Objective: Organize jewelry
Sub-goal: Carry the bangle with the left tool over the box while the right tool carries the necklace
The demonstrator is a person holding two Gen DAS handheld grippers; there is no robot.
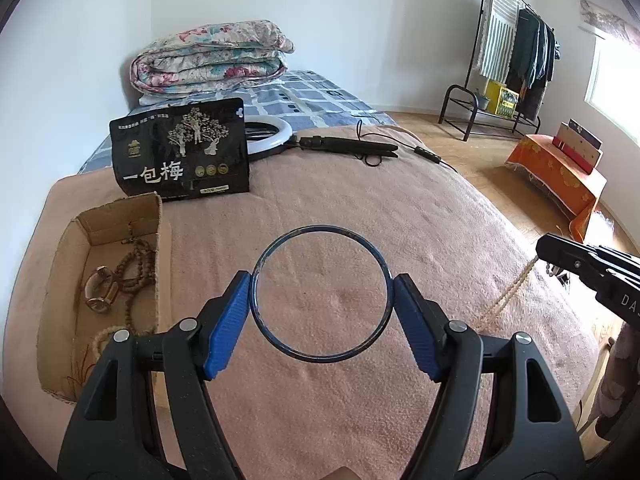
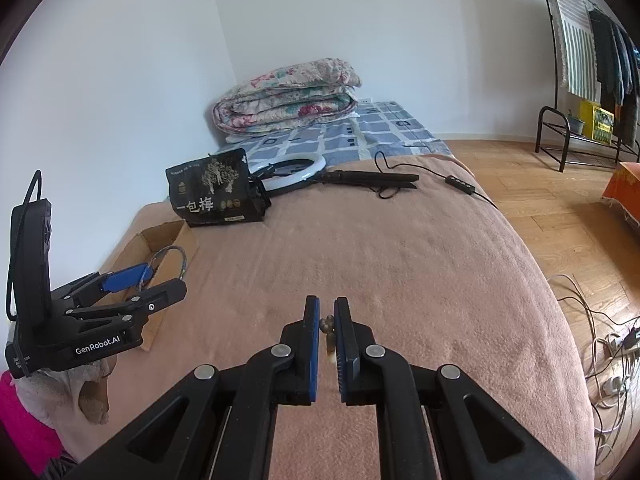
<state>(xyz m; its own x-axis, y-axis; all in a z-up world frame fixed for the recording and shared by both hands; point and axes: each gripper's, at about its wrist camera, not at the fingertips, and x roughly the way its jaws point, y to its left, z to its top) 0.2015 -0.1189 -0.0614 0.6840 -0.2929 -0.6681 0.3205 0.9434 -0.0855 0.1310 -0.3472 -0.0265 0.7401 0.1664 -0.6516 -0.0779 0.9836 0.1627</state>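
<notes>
My left gripper (image 1: 320,292) is shut on a thin dark blue bangle (image 1: 320,232), held by its sides above the pink blanket. An open cardboard box (image 1: 120,216) lies to its left, holding a wooden bead string (image 1: 136,264) and a watch (image 1: 100,292). In the right wrist view the left gripper (image 2: 160,276) holds the bangle (image 2: 178,258) beside the box (image 2: 160,236). My right gripper (image 2: 327,320) is shut on a pale bead string (image 2: 329,326); the left wrist view shows the string (image 1: 508,292) hanging from the right gripper (image 1: 552,252) to the blanket.
A black snack pouch (image 1: 184,148) stands behind the box. A ring light (image 1: 272,132) with tripod and cable lies further back. A folded quilt (image 1: 212,56) sits on the bed's far end. Clothes rack (image 1: 516,64), wooden floor and an orange-covered stand (image 1: 560,172) are at right.
</notes>
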